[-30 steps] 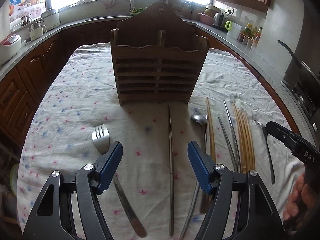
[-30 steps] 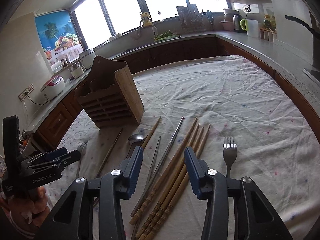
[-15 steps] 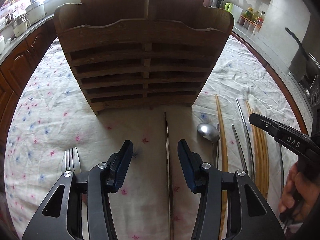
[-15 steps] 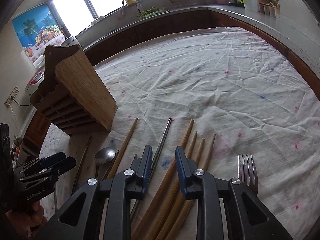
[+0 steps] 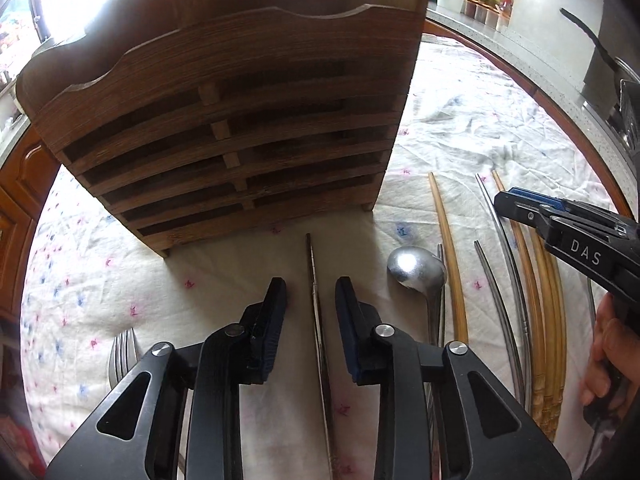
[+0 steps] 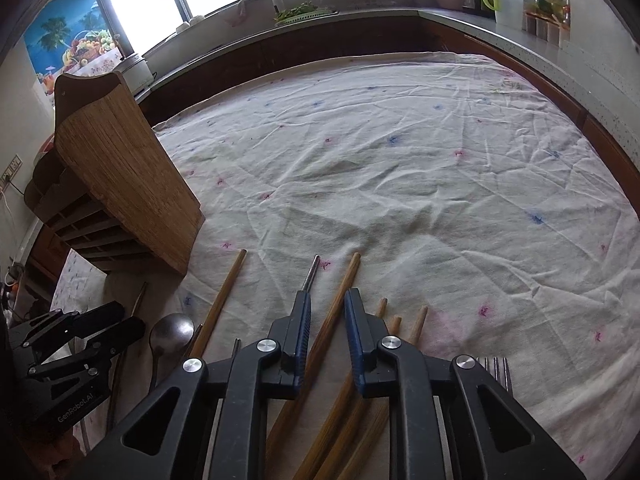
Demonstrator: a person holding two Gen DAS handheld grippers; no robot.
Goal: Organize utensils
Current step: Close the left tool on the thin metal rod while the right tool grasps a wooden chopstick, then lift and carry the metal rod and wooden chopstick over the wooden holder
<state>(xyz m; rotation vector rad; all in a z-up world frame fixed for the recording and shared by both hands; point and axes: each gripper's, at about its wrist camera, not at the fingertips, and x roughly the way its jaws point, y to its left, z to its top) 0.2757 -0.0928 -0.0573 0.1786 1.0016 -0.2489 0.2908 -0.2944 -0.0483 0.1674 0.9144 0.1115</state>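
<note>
A wooden slatted utensil holder (image 5: 224, 128) stands on the cloth-covered table; it also shows at the left in the right wrist view (image 6: 120, 184). My left gripper (image 5: 310, 292) is open, low over a thin dark metal chopstick (image 5: 316, 320) that lies between its jaws. My right gripper (image 6: 327, 300) is open, narrowly, straddling a wooden chopstick (image 6: 344, 284). A spoon (image 5: 416, 270), wooden chopsticks (image 5: 448, 256) and metal chopsticks (image 5: 496, 280) lie in a row to the right.
A fork (image 5: 122, 354) lies left of my left gripper. Another fork (image 6: 496, 368) lies right of my right gripper. A metal chopstick (image 6: 312, 272) lies beside my right gripper. Counters with appliances ring the table (image 6: 400, 152).
Both grippers have moved forward and down toward the table. Both jaws have narrowed. The holder now fills the left wrist view.
</note>
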